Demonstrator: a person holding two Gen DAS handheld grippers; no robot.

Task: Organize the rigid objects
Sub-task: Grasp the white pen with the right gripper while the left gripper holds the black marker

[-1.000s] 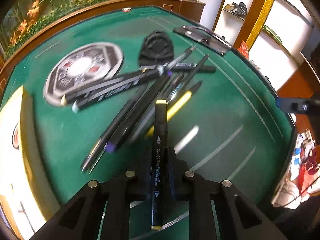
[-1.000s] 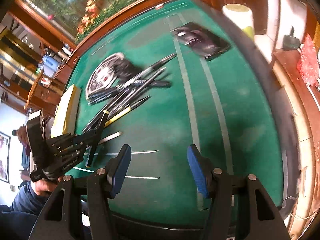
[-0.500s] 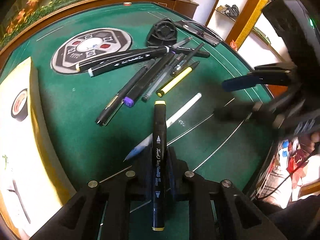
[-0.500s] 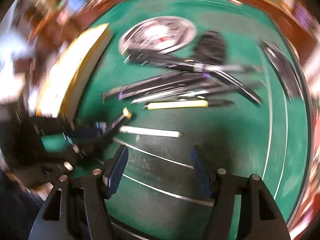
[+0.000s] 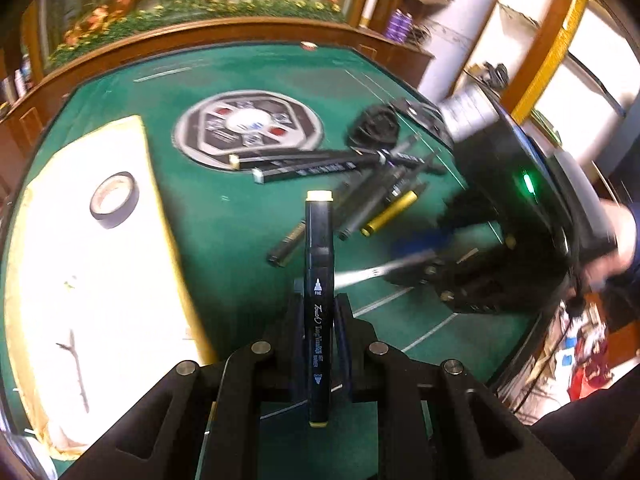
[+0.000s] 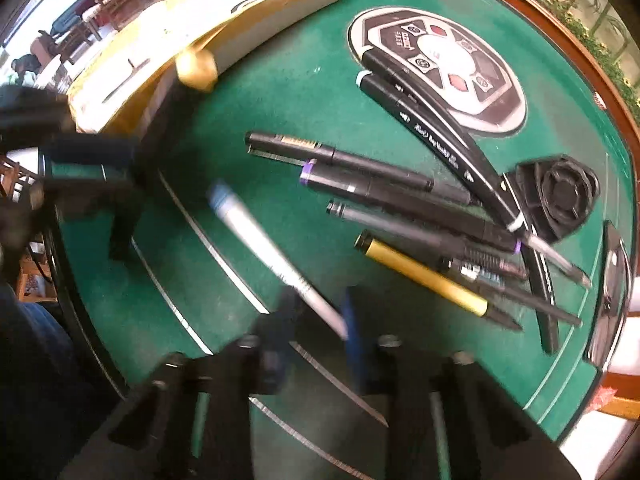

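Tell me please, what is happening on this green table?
A person is sorting pens with two handheld grippers. The left gripper is shut on a black marker. The right gripper has just closed on a white pen. More pens lie in a loose pile on the green table.

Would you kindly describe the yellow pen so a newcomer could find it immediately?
On the green felt table, find the heap of pens beside the round printed disc. The yellow pen lies at the heap's near edge, closest to the right gripper. It alone has a yellow barrel; its neighbours are black or grey.
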